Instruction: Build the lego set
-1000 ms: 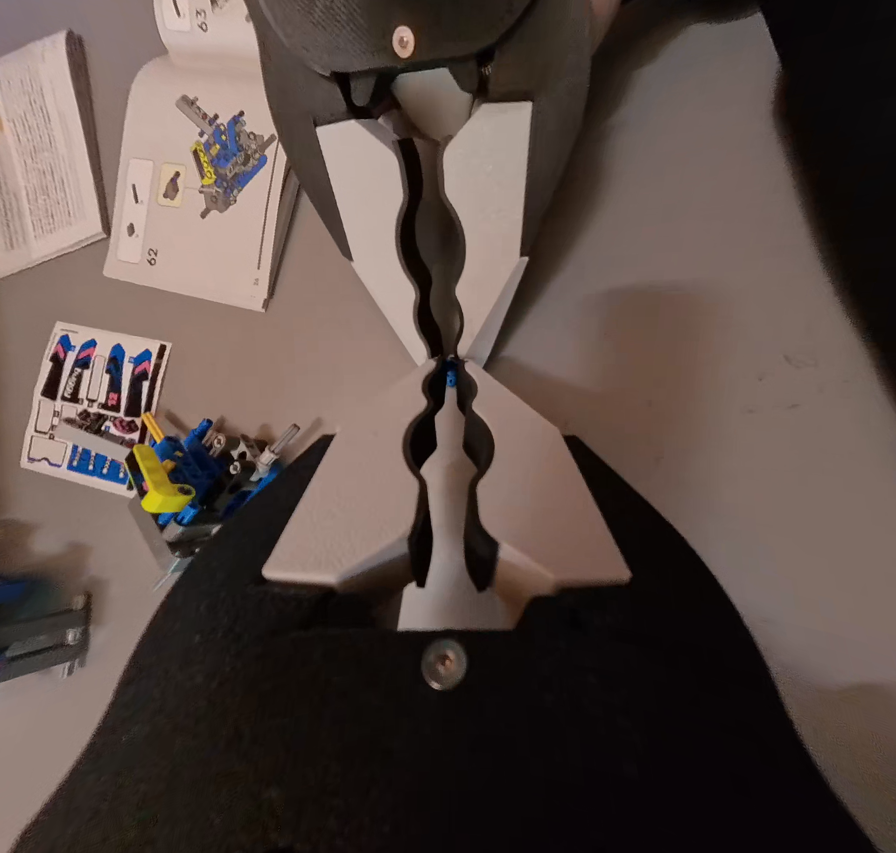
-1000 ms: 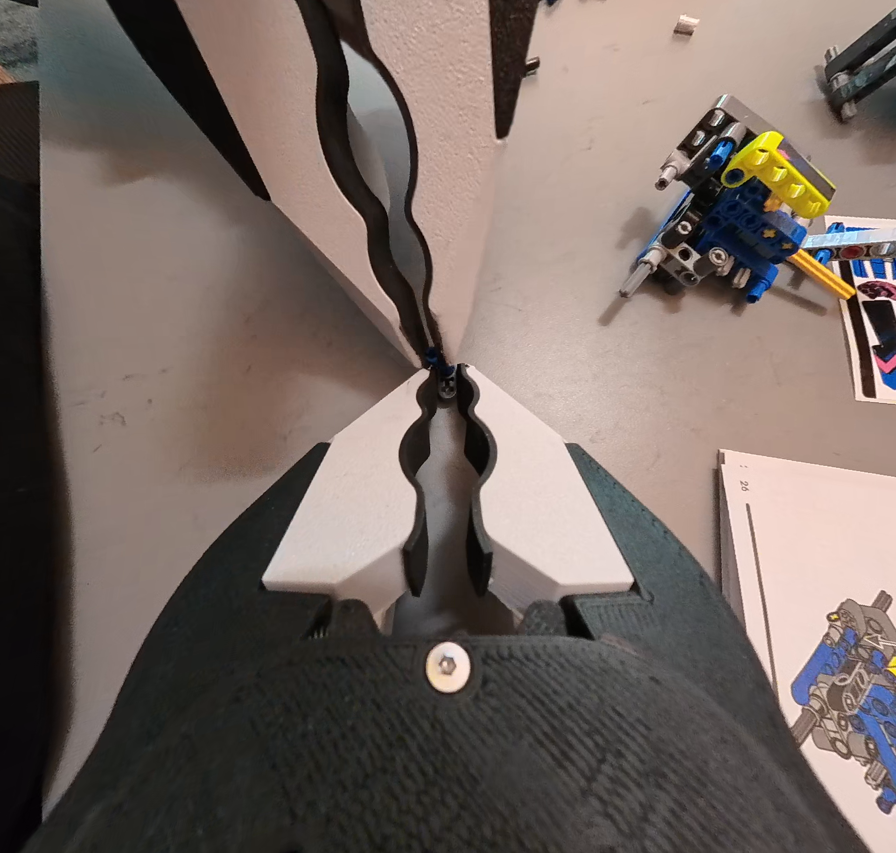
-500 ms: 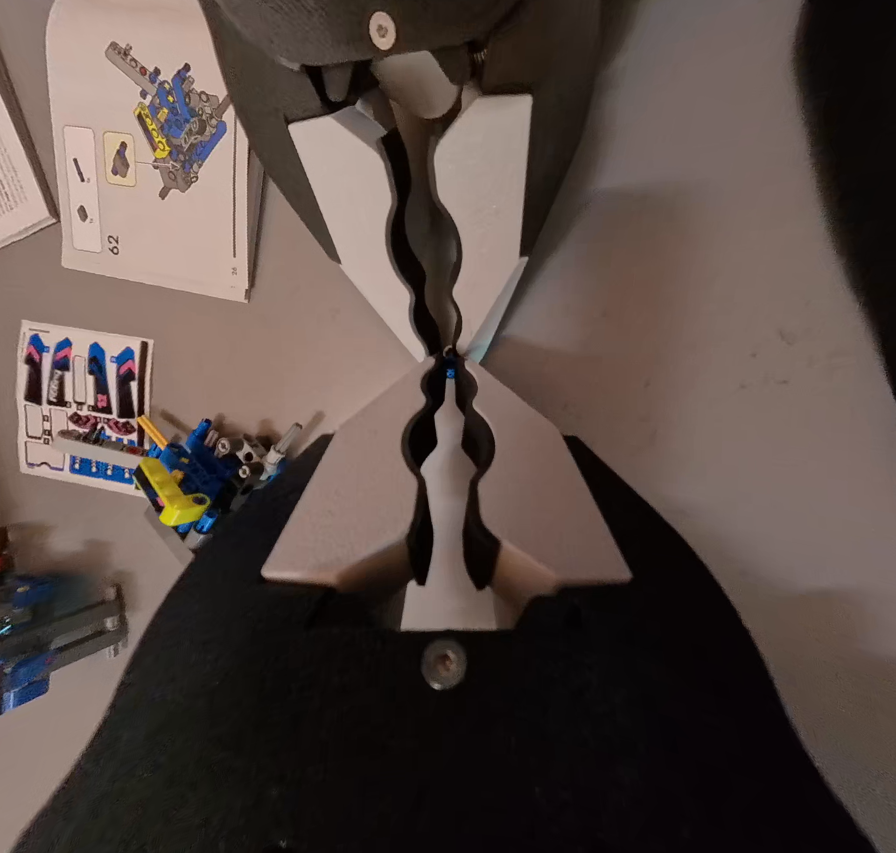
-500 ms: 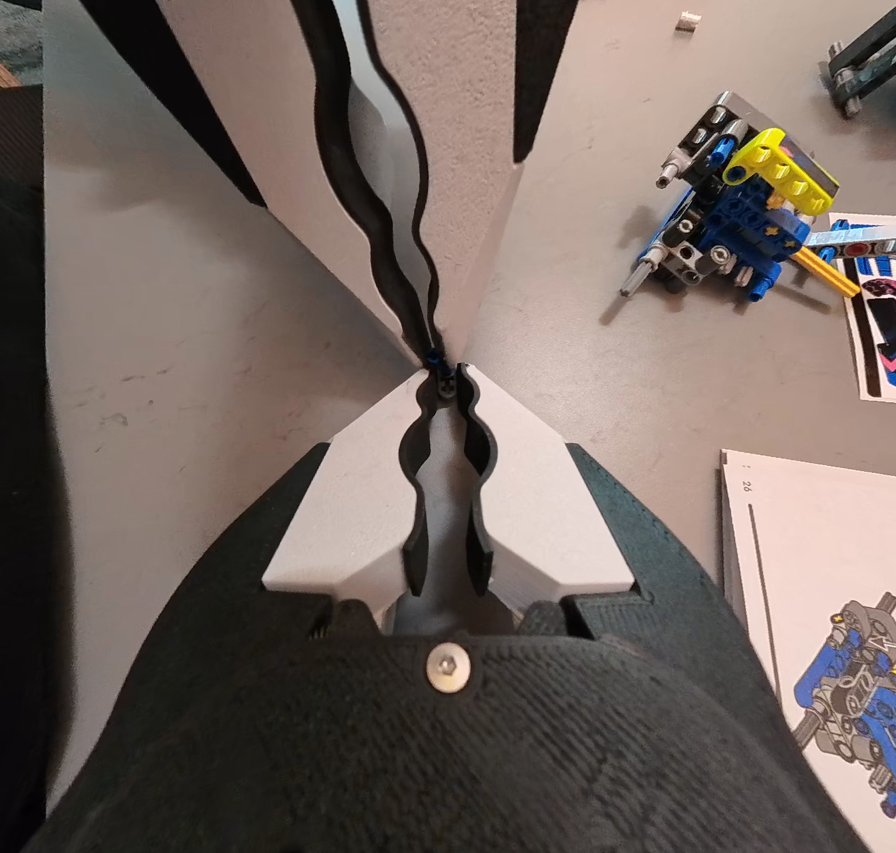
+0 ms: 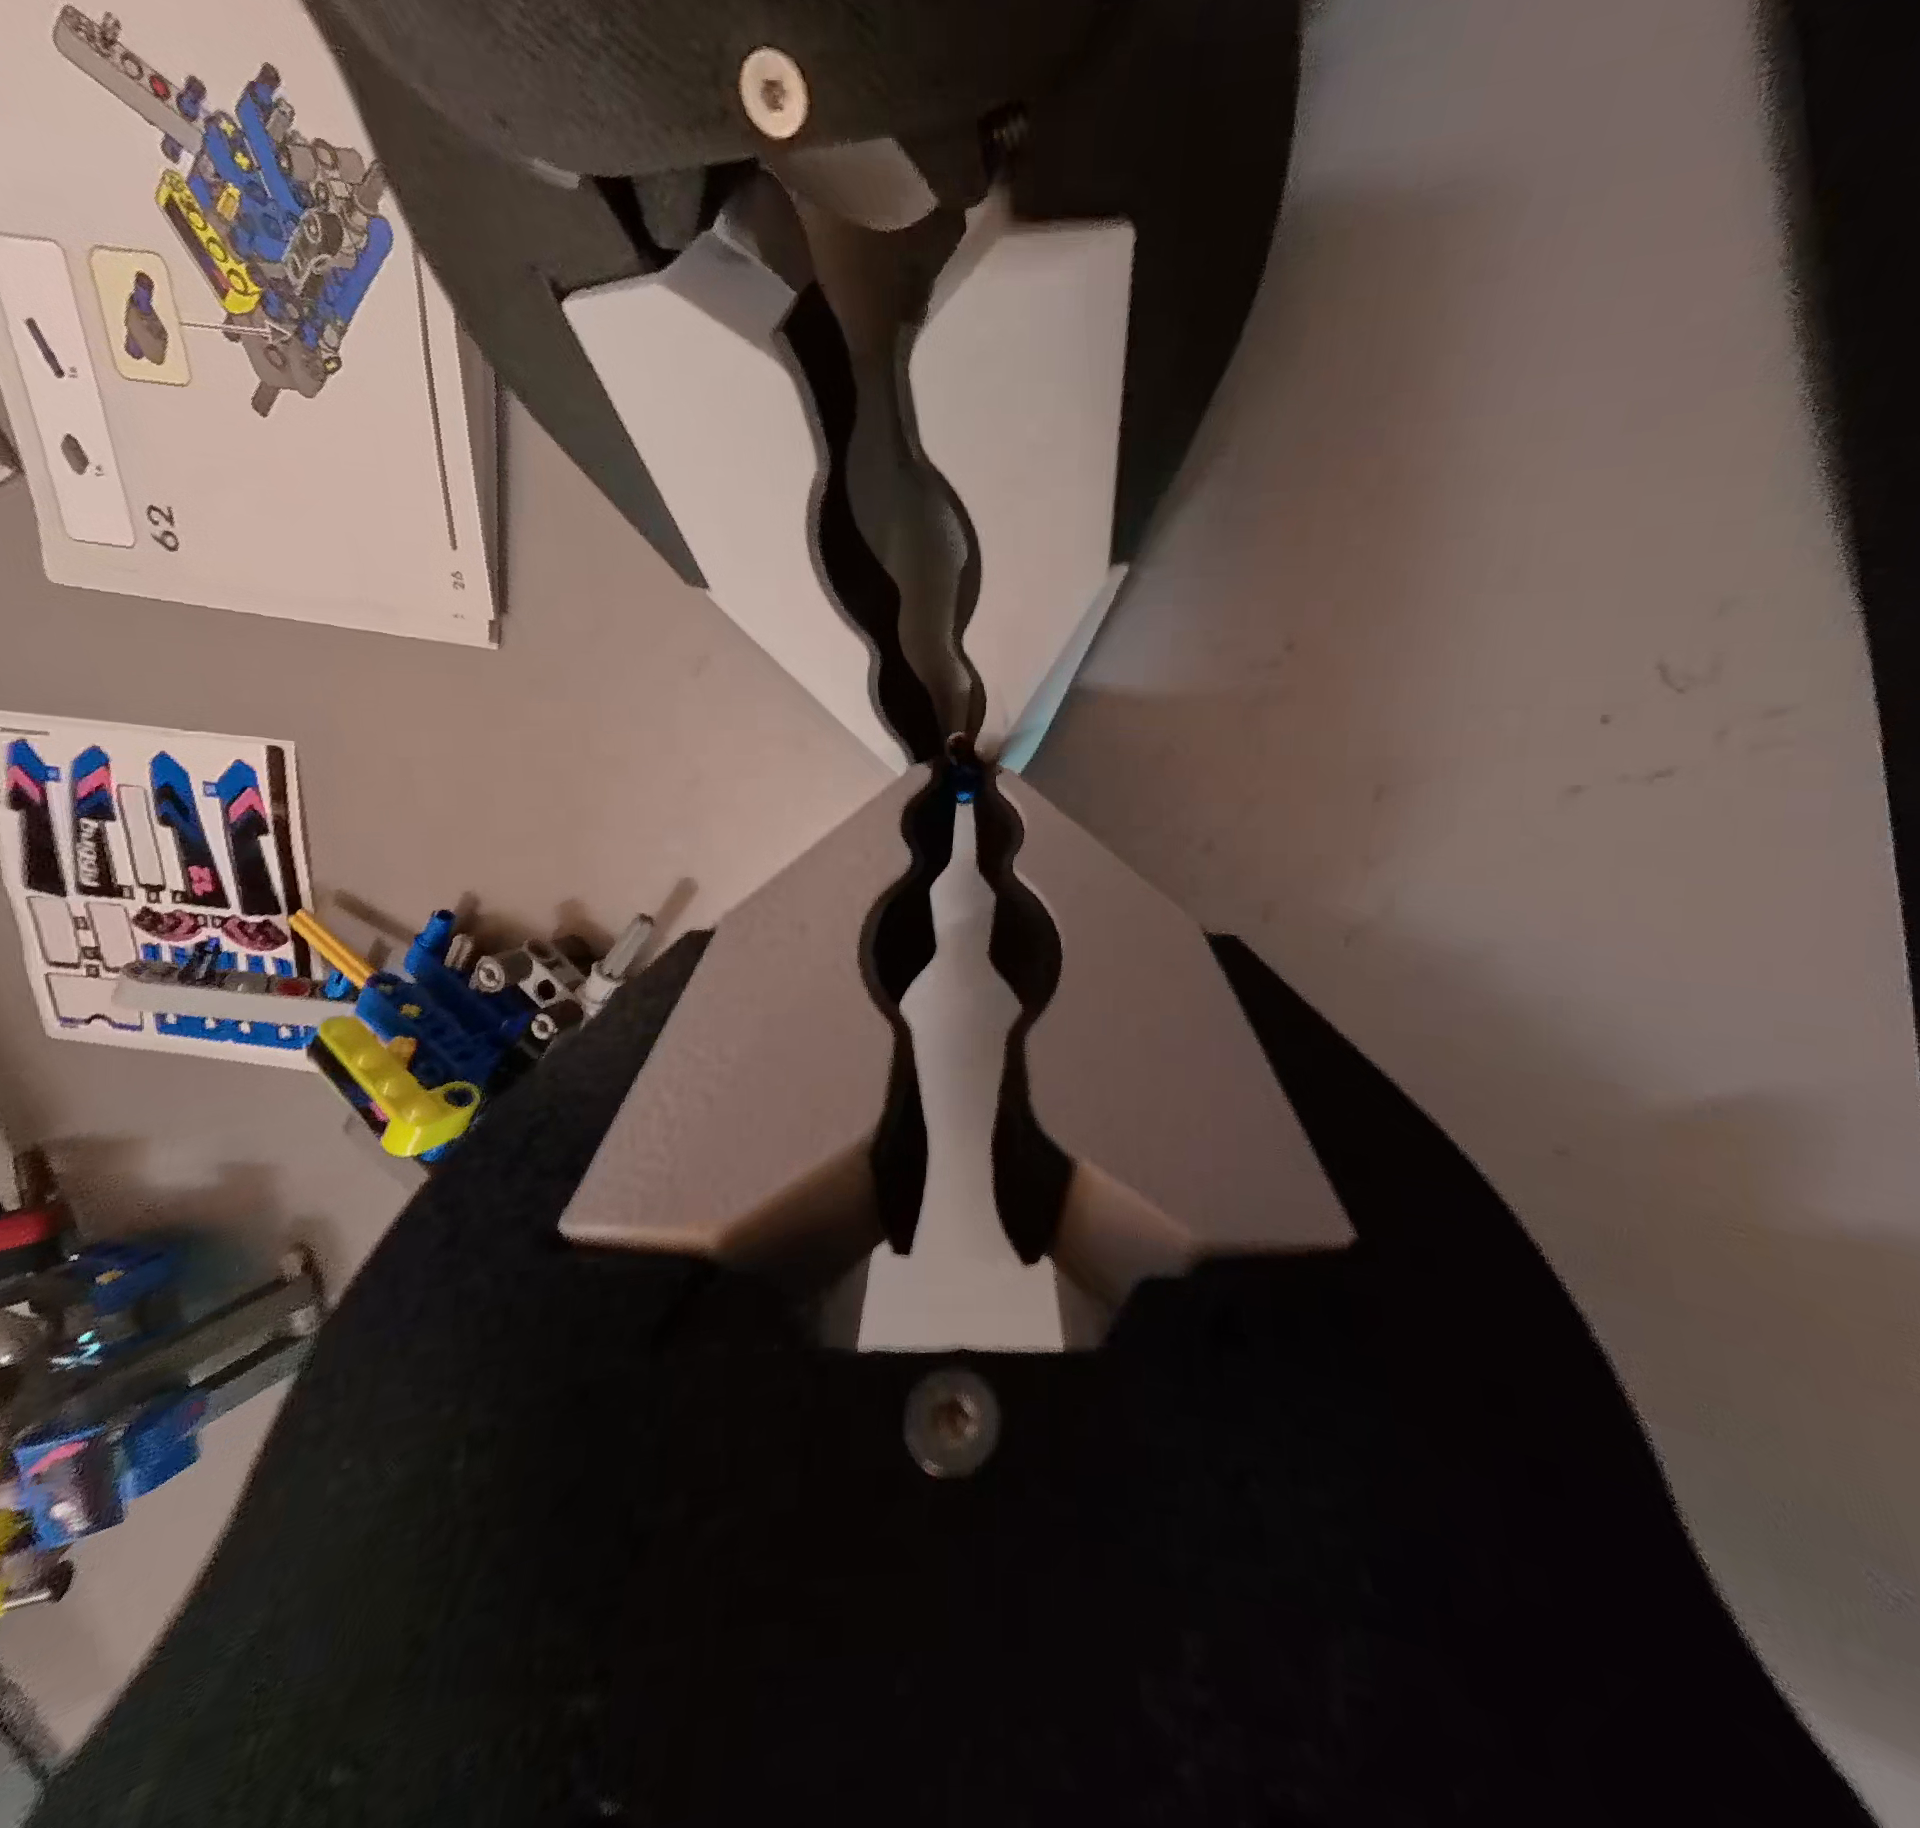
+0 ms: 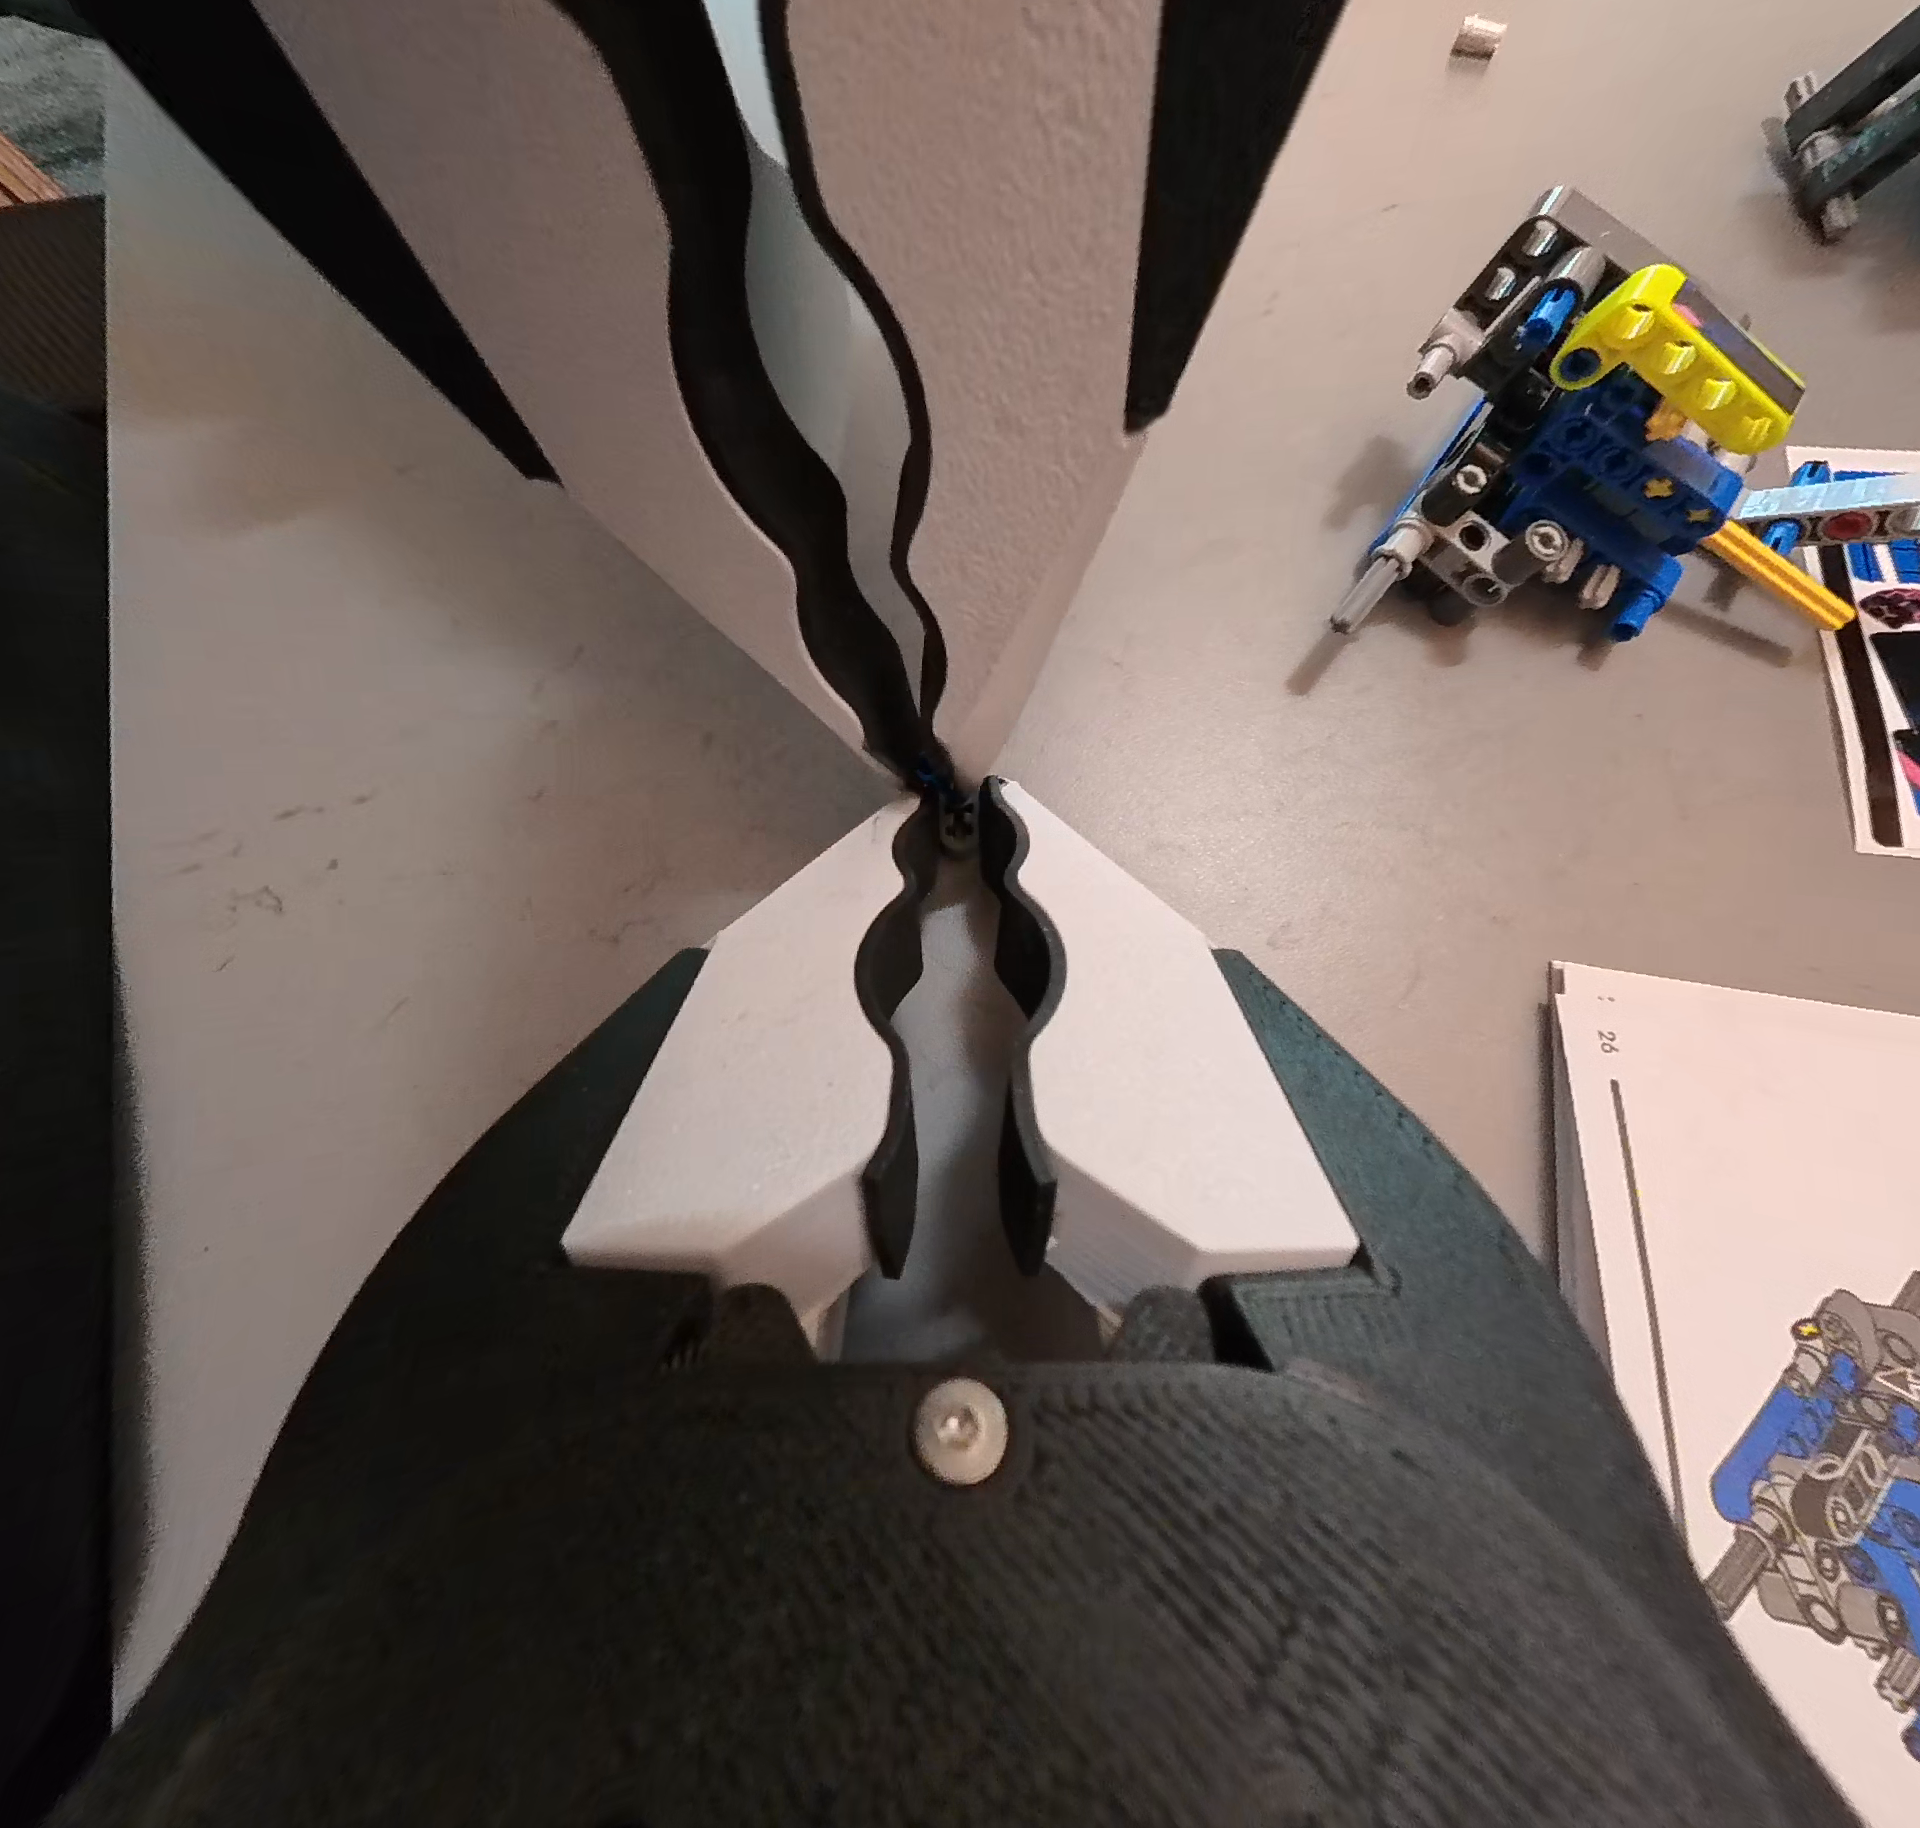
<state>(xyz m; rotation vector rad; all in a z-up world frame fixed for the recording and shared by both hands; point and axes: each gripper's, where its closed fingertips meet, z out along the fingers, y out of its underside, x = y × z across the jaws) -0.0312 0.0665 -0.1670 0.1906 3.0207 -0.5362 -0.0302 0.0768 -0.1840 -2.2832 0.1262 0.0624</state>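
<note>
My two grippers meet tip to tip above the grey table. My left gripper (image 5: 961,793) is shut on a small blue pin (image 5: 964,791). My right gripper (image 6: 956,814) is shut on a small black connector piece (image 6: 956,830). The pin (image 6: 932,770) touches the black piece end to end. In the left wrist view the right gripper (image 5: 961,739) comes in from the top. In the right wrist view the left gripper (image 6: 925,752) does the same. The part-built blue, yellow and grey model (image 6: 1590,469) lies on the table, apart from both grippers (image 5: 436,1020).
The open instruction booklet (image 5: 260,324) (image 6: 1766,1259) and a sticker sheet (image 5: 156,864) (image 6: 1870,687) lie beside the model. Another blue and grey sub-assembly (image 5: 94,1415) (image 6: 1860,137) lies further off. A small grey bush (image 6: 1481,38) lies loose on the table. Left and right tips are no more than a few centimetres apart. The small grey bush (image 6: 1481,38) is about equally far from each gripper, around 20 centimetres.
Both grippers stay tip to tip, still holding their pieces. They have shifted slightly over the table, so the booklet, sticker sheet and model sit a little differently in both views.
</note>
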